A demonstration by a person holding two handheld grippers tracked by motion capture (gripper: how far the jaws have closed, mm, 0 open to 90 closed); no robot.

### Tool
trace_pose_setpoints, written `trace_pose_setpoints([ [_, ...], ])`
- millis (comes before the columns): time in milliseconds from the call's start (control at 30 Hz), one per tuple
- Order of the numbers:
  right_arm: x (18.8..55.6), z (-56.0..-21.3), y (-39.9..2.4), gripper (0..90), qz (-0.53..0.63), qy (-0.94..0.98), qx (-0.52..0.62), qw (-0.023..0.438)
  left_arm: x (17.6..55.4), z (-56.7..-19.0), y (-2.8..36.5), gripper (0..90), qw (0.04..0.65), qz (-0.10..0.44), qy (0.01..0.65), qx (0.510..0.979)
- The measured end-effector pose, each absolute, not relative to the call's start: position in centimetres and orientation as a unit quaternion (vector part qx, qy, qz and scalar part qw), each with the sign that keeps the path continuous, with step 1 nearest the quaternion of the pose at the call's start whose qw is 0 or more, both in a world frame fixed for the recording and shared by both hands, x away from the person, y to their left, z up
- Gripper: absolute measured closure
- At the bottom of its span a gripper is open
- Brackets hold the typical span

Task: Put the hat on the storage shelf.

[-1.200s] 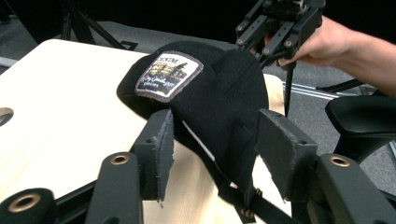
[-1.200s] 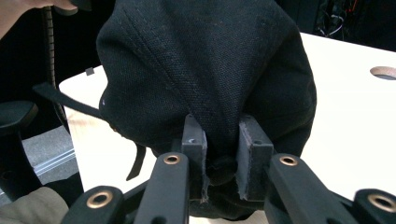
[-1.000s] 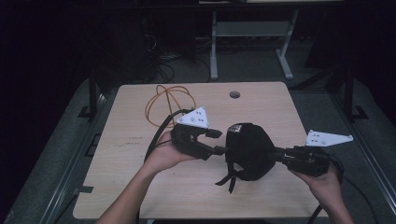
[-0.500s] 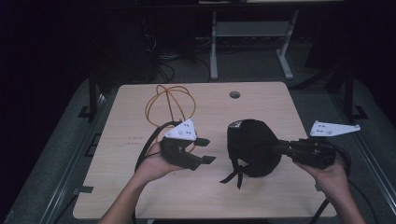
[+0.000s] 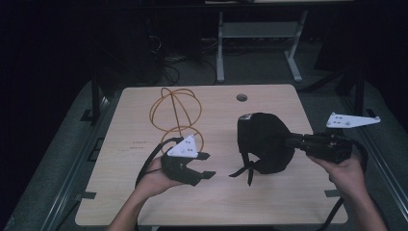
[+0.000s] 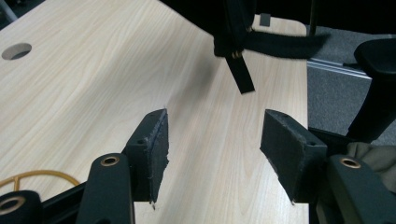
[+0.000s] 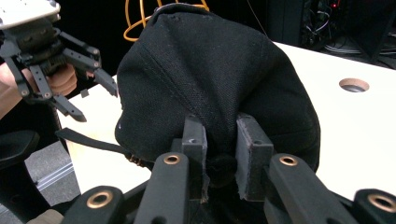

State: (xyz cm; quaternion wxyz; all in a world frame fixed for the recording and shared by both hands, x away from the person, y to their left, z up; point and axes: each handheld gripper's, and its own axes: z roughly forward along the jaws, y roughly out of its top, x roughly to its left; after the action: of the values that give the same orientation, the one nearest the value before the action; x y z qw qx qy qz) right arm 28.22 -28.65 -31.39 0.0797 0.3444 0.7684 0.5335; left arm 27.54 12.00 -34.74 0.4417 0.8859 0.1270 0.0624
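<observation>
Right gripper (image 5: 288, 140) is what we're clamping the black cap (image 5: 262, 144) with in the high view, holding it up over the right half of the desk (image 5: 144, 211). Left gripper (image 5: 204, 165) is sitting just beside it, jaws just been opening, nothing in them. In the left gripper view we're seeing bare desk between the pads (image 6: 156, 144), the cap's strap (image 6: 240, 74) dangling ahead. In the right gripper view we're pinching cap fabric, orange wire (image 7: 135, 23) behind.

Matt black cloth cap (image 5: 263, 142) — pale wood table (image 5: 211, 202)

Black cap (image 5: 263, 143) in right gripper (image 5: 292, 140); left gripper (image 5: 206, 166) apart, jaws wide
</observation>
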Motion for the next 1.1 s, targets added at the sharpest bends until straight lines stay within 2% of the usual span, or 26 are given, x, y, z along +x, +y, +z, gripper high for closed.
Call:
trace_pose_setpoints([
  [533, 29.6, -28.3, -28.0, 75.6, 0.536, 0.770, 0.335, 0.091, 26.9, -38.3, 12.6, 36.1, 0.424, 0.069, 0.136, 0.893],
  [1100, 31.6, -24.6, -25.0, 75.5, 0.535, 0.780, 0.310, 0.097, 26.4, -40.5, 13.3, 30.0, 0.419, 0.075, 0.140, 0.894],
])
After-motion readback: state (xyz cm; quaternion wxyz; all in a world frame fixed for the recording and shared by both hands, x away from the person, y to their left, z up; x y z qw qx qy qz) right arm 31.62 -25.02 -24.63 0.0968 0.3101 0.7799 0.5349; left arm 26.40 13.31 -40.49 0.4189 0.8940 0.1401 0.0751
